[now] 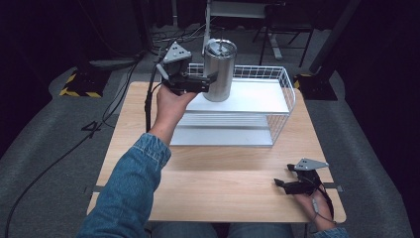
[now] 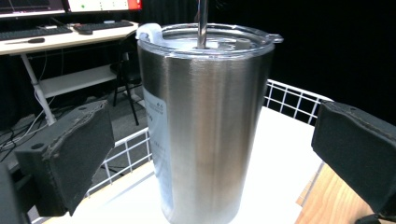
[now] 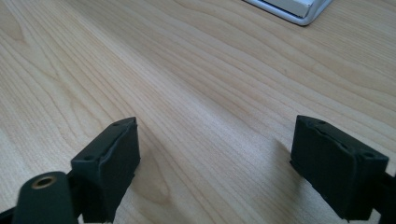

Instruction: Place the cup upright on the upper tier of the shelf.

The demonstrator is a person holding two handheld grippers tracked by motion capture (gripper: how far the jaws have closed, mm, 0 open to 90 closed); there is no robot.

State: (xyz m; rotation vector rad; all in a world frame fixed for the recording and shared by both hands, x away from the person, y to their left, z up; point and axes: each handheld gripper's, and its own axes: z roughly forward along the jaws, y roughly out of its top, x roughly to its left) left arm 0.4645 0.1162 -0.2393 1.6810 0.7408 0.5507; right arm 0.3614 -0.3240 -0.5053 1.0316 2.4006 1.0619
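your left gripper (image 2: 205, 154) stands wide open around the upright steel tumbler (image 2: 205, 121) on the wire rack's (image 1: 277, 94) top shelf, pads clear of it; right gripper (image 1: 292, 184) idles open, well apart.

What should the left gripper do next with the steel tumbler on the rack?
Probably close the left gripper on the steel tumbler. Its fingers stand open on either side of the tumbler with gaps showing, and the tumbler stands upright on the white wire rack. The right gripper rests open, low over the wooden table.
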